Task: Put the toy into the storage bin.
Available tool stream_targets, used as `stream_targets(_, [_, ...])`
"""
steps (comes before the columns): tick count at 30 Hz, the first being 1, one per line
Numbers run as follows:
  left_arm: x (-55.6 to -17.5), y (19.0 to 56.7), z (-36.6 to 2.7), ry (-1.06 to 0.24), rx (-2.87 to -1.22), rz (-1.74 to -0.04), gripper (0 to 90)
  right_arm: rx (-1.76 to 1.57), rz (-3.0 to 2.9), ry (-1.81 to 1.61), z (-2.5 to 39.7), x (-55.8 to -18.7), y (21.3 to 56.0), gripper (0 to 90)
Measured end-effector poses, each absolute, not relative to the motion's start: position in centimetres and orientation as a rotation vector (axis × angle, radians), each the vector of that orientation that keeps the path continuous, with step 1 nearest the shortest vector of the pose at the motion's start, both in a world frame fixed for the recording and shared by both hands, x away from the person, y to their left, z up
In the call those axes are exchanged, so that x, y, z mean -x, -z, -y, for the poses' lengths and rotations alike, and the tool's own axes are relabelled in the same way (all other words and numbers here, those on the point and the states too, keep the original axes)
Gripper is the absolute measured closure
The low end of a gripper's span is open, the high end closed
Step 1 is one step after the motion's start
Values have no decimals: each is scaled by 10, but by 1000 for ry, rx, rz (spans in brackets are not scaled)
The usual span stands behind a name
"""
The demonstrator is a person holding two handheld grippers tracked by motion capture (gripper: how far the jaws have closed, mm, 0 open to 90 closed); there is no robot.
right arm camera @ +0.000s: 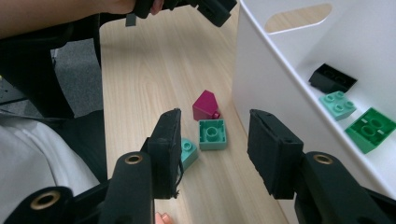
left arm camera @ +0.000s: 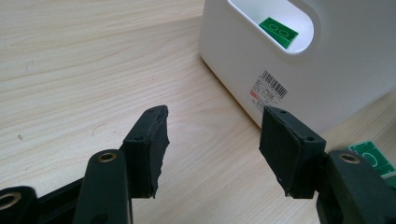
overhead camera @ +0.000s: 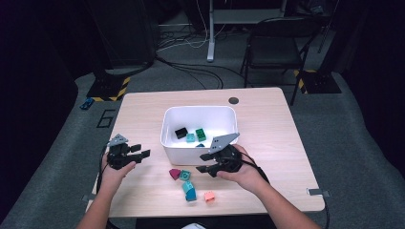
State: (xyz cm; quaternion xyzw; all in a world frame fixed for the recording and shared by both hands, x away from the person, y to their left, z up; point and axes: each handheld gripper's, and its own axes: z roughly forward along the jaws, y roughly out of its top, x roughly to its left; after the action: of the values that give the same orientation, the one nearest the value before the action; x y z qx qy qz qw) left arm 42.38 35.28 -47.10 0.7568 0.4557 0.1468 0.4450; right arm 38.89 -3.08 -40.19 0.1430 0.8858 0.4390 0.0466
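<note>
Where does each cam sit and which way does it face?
High view: above the person's side, looking down on table; forearms, both tongs.
Left gripper view: on left tongs, facing the white bin; open jaws.
Right gripper view: on right tongs, facing loose bricks beside the bin; open jaws, other hand.
Shared: bin, green brick.

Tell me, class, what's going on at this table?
A person holds a gripper in each hand at a wooden table. Both the left gripper and the right gripper are open and empty. A white bin holds a black block and green ones. More blocks lie loose in front of it, among them a magenta block and a pink block. The right gripper hovers nearest the loose blocks.
</note>
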Motion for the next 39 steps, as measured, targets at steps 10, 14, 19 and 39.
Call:
stream_targets(10, [-424,471,-353,-364,-1875,-1130,416,-448,-2717,-1316,31,-384,427,546])
stream_targets(14, [-424,471,-352,-361,-1878,-1131,416,-448,-2720,-1312,30,-382,433,546])
stream_targets(19, [-424,472,-351,-372,-1872,-1131,416,-441,-2730,-1306,31,-379,441,546])
stream_targets(39, [-424,472,-352,-369,-1869,-1133,416,-484,-2780,-1312,37,-364,477,540])
